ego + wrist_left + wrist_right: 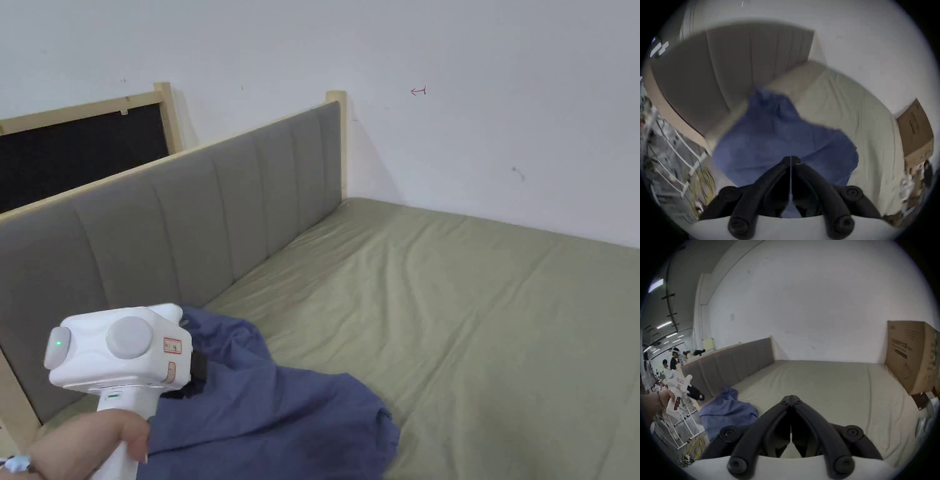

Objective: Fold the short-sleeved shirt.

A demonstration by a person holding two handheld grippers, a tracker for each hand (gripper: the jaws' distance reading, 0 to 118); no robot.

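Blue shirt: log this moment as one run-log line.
blue shirt: crumpled on bed near headboard | left gripper: shut, over shirt | right gripper: shut, empty | fold: not started

A bed (475,300) with an olive sheet carries a crumpled blue shirt (269,412) beside its headboard (187,231).

Your left gripper (195,369) hides part of the blue shirt (269,406) in the head view — its jaws are tucked behind the white housing, and the shirt's near edge is cut off at the bottom. The left gripper view is smeared with motion blur. The cardboard box (912,358) is clipped at the right — its print too blurred to read.
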